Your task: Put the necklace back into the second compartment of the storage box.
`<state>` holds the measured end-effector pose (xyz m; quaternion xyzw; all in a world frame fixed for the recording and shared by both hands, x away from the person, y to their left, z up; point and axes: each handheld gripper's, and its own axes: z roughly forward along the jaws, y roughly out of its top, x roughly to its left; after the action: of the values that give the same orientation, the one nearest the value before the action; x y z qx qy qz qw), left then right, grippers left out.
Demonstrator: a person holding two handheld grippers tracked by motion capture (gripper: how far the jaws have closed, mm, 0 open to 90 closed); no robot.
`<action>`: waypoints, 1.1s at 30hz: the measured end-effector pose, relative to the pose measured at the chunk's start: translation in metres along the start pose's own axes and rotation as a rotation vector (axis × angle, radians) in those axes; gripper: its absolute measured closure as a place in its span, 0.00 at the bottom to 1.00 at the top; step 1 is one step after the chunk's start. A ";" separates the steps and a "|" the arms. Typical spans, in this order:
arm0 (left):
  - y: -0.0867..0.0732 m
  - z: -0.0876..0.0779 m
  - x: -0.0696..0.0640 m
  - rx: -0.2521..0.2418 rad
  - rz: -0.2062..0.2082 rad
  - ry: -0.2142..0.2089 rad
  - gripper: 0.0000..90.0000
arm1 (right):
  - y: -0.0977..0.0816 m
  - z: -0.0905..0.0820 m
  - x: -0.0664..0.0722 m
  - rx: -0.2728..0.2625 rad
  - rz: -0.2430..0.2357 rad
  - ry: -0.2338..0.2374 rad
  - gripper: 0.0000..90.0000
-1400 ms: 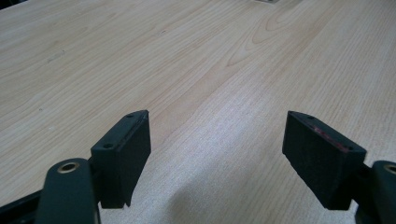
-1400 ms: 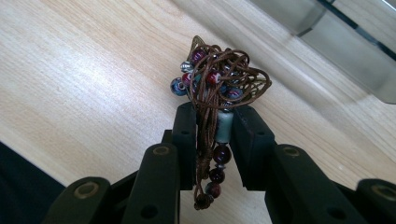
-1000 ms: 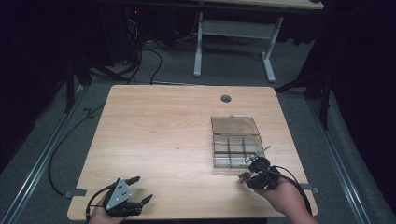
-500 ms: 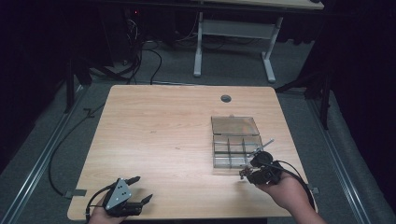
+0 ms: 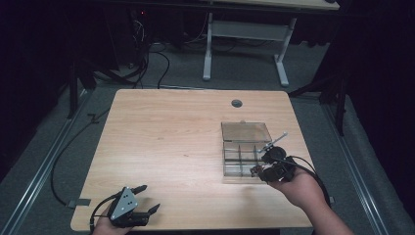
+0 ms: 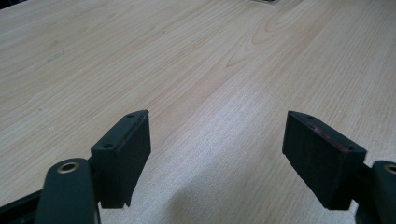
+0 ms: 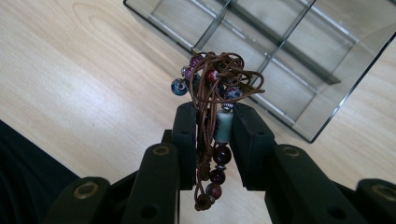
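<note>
Right gripper (image 7: 212, 122): jaws pressed in on a bunched beaded bracelet (image 7: 215, 100), brown cord with dark red, blue and one pale green bead. Cord loops and beads spilling above the pads; a short beaded tail hanging below between the jaw arms. Bundle off the table, carried in the air.

In the high view, right gripper (image 5: 259, 169) at the near right edge of the clear compartment box (image 5: 242, 157), right hand (image 5: 293, 185) behind it. Box lid (image 5: 245, 131) open and laid back toward the far side. Compartments look empty, though the clear walls make that hard to confirm. From the right gripper view, box (image 7: 299, 56) just ahead of and below the bracelet, near corner closest.

Left gripper (image 5: 142, 200): jaws spread wide, nothing between them, resting low at the near left corner of the table (image 5: 166, 132), well apart from the box. Pads (image 6: 123, 154) over bare wood.

Step judged: carry phase, bracelet gripped and lifted, not yet over a compartment.

Next move, as judged: carry forward over one cell, lower until the loose loops clear the dividers, then release. Risk: cord loops snagging a divider or a pad on release; dangling tail landing outside the cell wall.
</note>
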<state>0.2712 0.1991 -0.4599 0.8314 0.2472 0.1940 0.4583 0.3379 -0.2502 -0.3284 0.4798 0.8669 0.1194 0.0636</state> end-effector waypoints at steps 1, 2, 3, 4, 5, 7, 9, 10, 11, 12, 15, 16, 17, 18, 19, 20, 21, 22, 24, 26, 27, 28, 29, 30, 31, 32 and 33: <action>0.000 0.000 0.000 -0.001 -0.001 0.001 0.27 | 0.002 0.000 -0.001 -0.003 -0.004 -0.001 0.81; 0.000 0.000 0.000 -0.003 -0.002 0.002 0.27 | 0.005 -0.001 -0.001 -0.003 -0.001 -0.001 0.80; 0.000 0.000 0.000 -0.003 -0.002 0.002 0.27 | 0.005 -0.001 -0.001 -0.003 -0.001 -0.001 0.80; 0.000 0.000 0.000 0.000 -0.001 0.001 0.27 | 0.006 -0.001 -0.002 -0.005 -0.009 -0.005 0.80; 0.000 0.000 0.000 -0.001 0.002 0.002 0.27 | 0.009 -0.001 -0.002 -0.006 -0.008 -0.005 0.80; 0.000 0.000 0.000 -0.001 0.000 0.001 0.27 | 0.014 -0.001 -0.003 -0.007 -0.009 -0.008 0.80; 0.000 0.000 0.000 -0.003 -0.001 0.001 0.27 | 0.018 0.000 -0.004 -0.003 -0.012 -0.009 0.80; 0.000 0.000 0.000 -0.003 -0.001 0.001 0.27 | 0.020 0.001 -0.004 -0.005 -0.008 -0.009 0.80; 0.000 0.000 0.000 -0.004 -0.001 0.000 0.27 | 0.021 0.002 -0.005 -0.004 -0.010 -0.009 0.80; 0.000 0.000 0.000 -0.004 -0.001 0.000 0.27 | 0.023 0.003 -0.006 -0.005 -0.009 -0.009 0.81; 0.000 0.000 0.000 -0.003 -0.002 0.000 0.27 | 0.027 0.005 -0.009 -0.006 -0.005 -0.010 0.80; 0.000 0.000 0.000 -0.003 -0.001 0.000 0.27 | 0.028 0.006 -0.010 -0.004 -0.003 -0.011 0.80; 0.000 0.000 0.000 -0.003 -0.002 0.000 0.27 | 0.030 0.007 -0.011 -0.008 -0.005 -0.009 0.80; 0.000 0.000 0.000 -0.003 -0.002 0.000 0.27 | 0.032 0.007 -0.012 -0.005 -0.004 -0.009 0.80; 0.000 0.000 0.000 -0.003 -0.002 -0.001 0.27 | 0.033 0.009 -0.012 -0.008 -0.004 -0.008 0.80; 0.000 0.000 0.000 -0.003 -0.002 -0.001 0.27 | 0.035 0.010 -0.013 -0.009 -0.001 -0.006 0.80; 0.000 0.000 0.000 -0.004 -0.002 -0.001 0.27 | 0.037 0.011 -0.014 -0.009 -0.003 -0.006 0.80; 0.000 0.000 0.000 -0.004 -0.002 -0.001 0.27 | 0.038 0.012 -0.015 -0.011 -0.006 -0.007 0.80; 0.000 0.000 0.000 -0.005 -0.002 -0.002 0.27 | 0.042 0.014 -0.016 -0.009 0.006 -0.001 0.80; 0.000 0.000 0.000 -0.005 -0.002 -0.003 0.27 | 0.046 0.018 -0.018 -0.010 -0.001 -0.002 0.80; 0.000 0.000 0.001 -0.005 -0.002 -0.003 0.27 | 0.048 0.020 -0.019 -0.007 0.000 -0.005 0.80; 0.000 0.000 0.001 -0.005 -0.003 -0.004 0.27 | 0.050 0.022 -0.020 -0.006 -0.003 -0.008 0.80; 0.000 0.000 0.001 -0.006 -0.003 -0.003 0.27 | 0.051 0.024 -0.021 -0.006 -0.001 -0.006 0.80; 0.000 0.000 0.001 -0.006 -0.004 -0.003 0.27 | 0.053 0.027 -0.022 -0.003 0.001 -0.011 0.80; 0.000 0.000 0.001 -0.006 -0.003 -0.003 0.27 | 0.055 0.030 -0.024 0.001 0.003 -0.007 0.80; 0.000 0.000 0.001 -0.006 -0.003 -0.003 0.27 | 0.056 0.032 -0.026 0.002 0.006 -0.007 0.80; 0.000 0.000 0.001 -0.006 -0.003 -0.003 0.27 | 0.058 0.035 -0.027 0.012 0.022 -0.007 0.80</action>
<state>0.2714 0.1997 -0.4597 0.8299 0.2472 0.1926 0.4615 0.4075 -0.2387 -0.3466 0.4902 0.8619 0.1133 0.0625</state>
